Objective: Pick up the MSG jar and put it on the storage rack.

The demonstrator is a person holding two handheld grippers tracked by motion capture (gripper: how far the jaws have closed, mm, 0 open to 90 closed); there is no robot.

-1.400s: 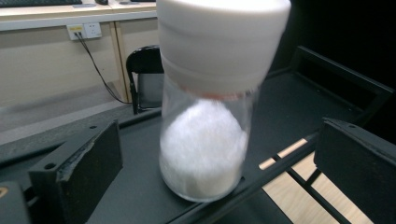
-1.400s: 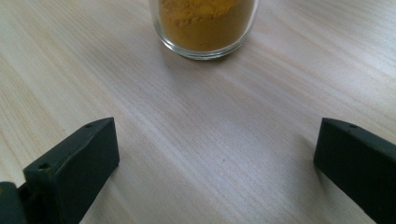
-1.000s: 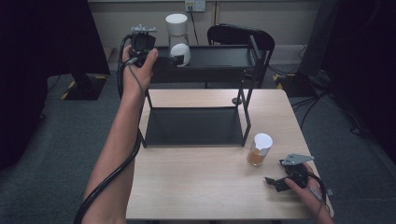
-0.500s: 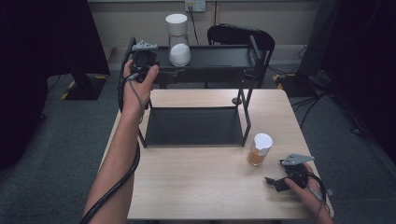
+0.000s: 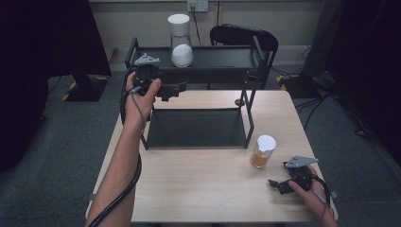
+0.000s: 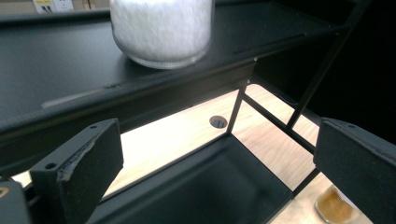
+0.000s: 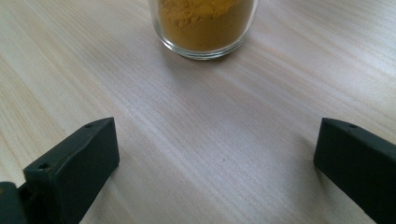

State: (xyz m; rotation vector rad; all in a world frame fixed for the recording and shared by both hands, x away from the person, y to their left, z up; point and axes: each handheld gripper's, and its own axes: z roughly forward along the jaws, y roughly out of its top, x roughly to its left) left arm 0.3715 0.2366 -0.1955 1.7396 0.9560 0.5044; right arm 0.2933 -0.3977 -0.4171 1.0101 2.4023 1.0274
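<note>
Wooden table (image 5: 203, 189) carries black rack (image 5: 198, 127); white jar (image 5: 182, 54) on rack's top shelf, left gripper (image 5: 177, 89) just before shelf, jaws wide, empty; right gripper (image 5: 276, 185) beside orange jar (image 5: 263, 151), right of rack, jaws wide, empty.

A glass jar of white powder (image 5: 182, 55) stands upright on the rack's top shelf (image 5: 222, 59), left of its middle. A white-lidded jar of orange powder (image 5: 262, 152) stands upright near the table's right edge (image 5: 309, 146).
</note>
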